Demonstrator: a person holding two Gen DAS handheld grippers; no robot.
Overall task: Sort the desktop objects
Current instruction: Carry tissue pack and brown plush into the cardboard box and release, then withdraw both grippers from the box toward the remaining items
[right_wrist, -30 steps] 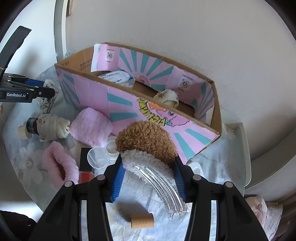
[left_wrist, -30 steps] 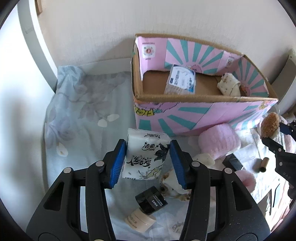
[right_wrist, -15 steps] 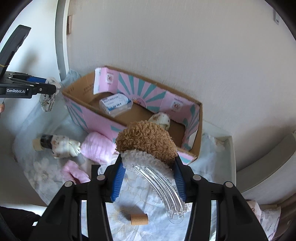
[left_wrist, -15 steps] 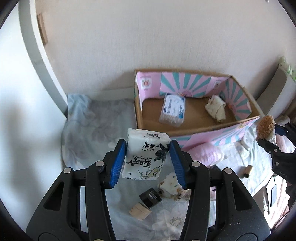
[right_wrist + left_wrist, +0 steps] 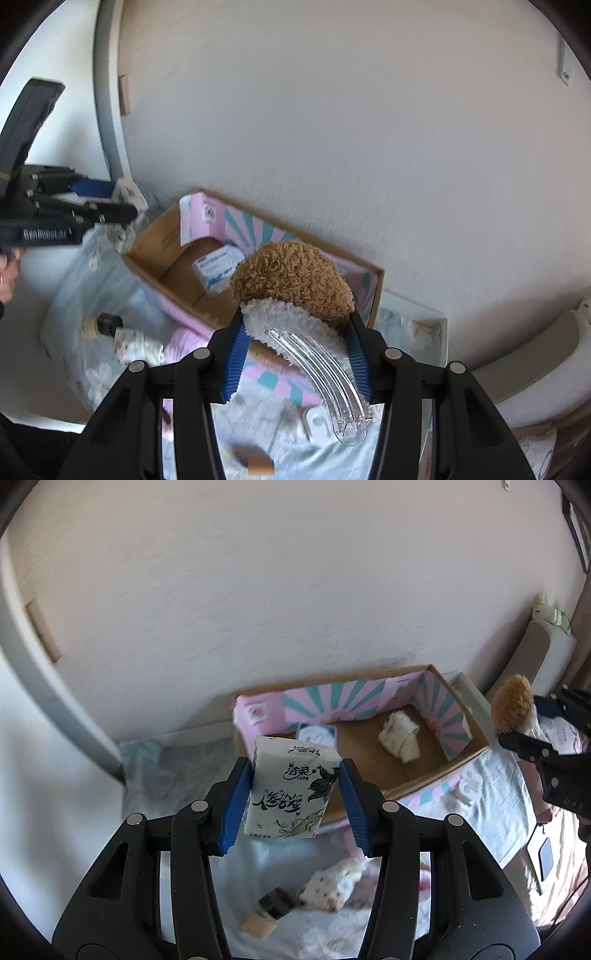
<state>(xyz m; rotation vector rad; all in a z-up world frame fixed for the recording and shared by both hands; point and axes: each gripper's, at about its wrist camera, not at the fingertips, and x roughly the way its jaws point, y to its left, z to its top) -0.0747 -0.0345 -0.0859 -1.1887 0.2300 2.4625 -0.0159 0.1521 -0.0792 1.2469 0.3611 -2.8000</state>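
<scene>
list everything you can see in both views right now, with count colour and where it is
tissue pack: 1, white with black print, between the left gripper's pads
plush hair clip: 1, brown and white fuzz on clear plastic, between the right gripper's pads
cardboard box: 1, pink and teal, open, against the wall
blue-labelled packet: 1, white and blue, inside the box
rolled cloth: 1, cream floral, inside the box
bottle: 1, black with beige cap, lying on the cloth
floral pouch: 1, white, spotted, beside the bottle
cork cylinder: 1, tan, near edge
tablecloth: 1, pale blue floral
left gripper: 1, black, blue pads
right gripper: 1, black, blue pads
</scene>
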